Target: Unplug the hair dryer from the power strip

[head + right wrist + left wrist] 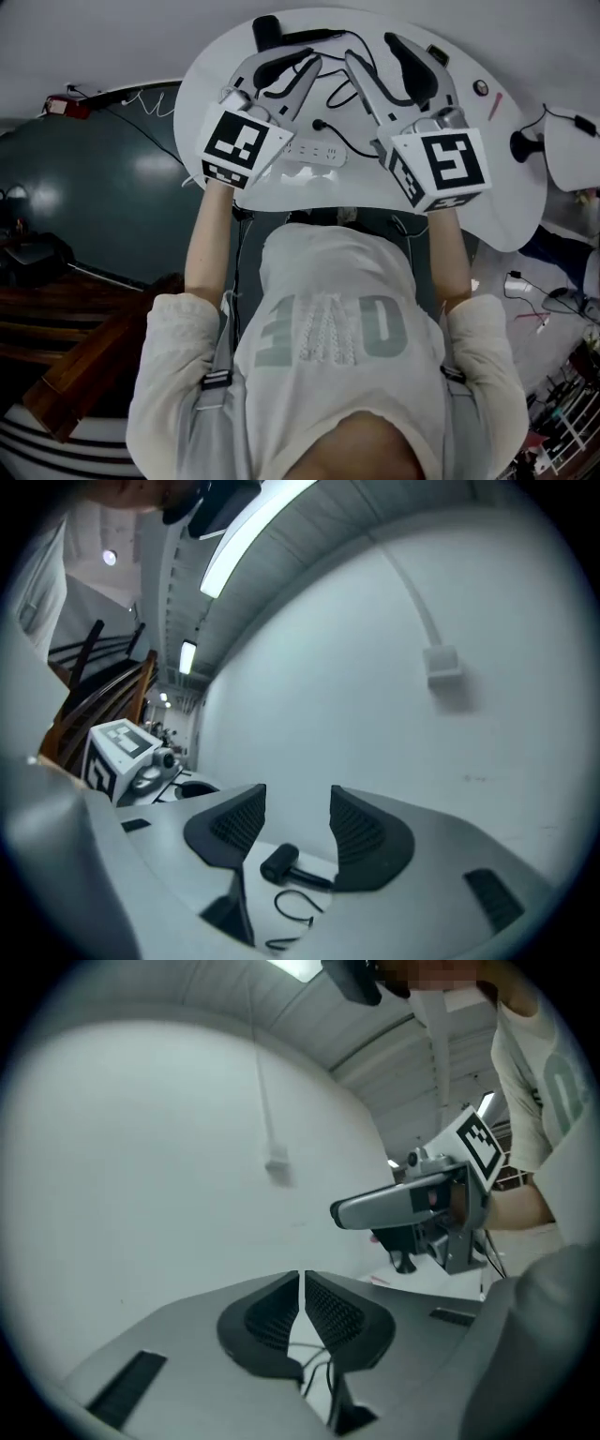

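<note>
The white power strip (314,152) lies on the white table (511,211) below both raised grippers. A black plug (320,124) rests on the tabletop just beyond the strip, its cable (354,143) running off to the right. The black hair dryer (267,33) lies at the far edge and also shows between the right gripper's jaws (281,862). My left gripper (295,64) (302,1288) is shut with nothing between the pads. My right gripper (372,49) (298,803) is open and empty. Both point level, toward a white wall.
A pink pen (494,105) and a small round object (481,87) lie at the table's right side, with a black device (520,145) at its right edge. A wooden chair (84,361) stands at lower left. The right gripper's finger (394,1206) crosses the left gripper view.
</note>
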{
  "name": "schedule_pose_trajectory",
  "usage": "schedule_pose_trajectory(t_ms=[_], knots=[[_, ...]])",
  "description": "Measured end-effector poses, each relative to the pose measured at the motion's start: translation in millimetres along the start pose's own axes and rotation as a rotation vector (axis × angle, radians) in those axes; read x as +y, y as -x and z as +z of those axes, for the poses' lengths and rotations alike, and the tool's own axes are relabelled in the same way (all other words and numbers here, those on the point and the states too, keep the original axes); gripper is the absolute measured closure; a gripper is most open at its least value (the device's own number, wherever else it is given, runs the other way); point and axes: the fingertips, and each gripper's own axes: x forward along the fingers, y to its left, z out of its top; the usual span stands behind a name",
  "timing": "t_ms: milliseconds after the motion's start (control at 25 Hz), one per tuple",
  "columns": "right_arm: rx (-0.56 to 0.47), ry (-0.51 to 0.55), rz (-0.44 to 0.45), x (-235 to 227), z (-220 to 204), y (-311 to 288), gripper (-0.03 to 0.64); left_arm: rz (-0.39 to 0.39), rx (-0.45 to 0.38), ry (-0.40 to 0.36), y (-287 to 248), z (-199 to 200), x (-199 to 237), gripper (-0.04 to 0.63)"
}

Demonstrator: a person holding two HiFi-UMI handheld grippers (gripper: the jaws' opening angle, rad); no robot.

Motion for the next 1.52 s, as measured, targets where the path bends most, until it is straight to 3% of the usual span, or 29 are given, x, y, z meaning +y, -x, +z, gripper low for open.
schedule_pose_trajectory(t_ms=[160, 280, 360, 520, 840, 1520], knots=[[-0.162, -0.052, -0.098, -13, 48, 30, 0.399, 0.151, -0.257, 0.053, 17, 82, -5, 0.581], [-0.205, -0.008, -0.173, -16, 59, 51, 0.474, 0.286, -0.361, 0.115, 36, 115, -9, 0.581], [-0.221, 0.038, -0.228, -16, 62, 65, 0.541, 0.373, -0.412, 0.095, 48, 129, -13, 0.581], [-0.228, 0.087, -0.277, -14, 60, 83, 0.586, 0.461, -0.411, 0.027, 56, 136, -24, 0.583], [-0.214, 0.069, -0.258, -13, 49, 88, 0.591, 0.481, -0.374, 0.006, 50, 130, -37, 0.583], [-0.2, 0.084, -0.235, -4, 49, 81, 0.591, 0.521, -0.402, -0.02, 62, 136, -28, 0.582]])
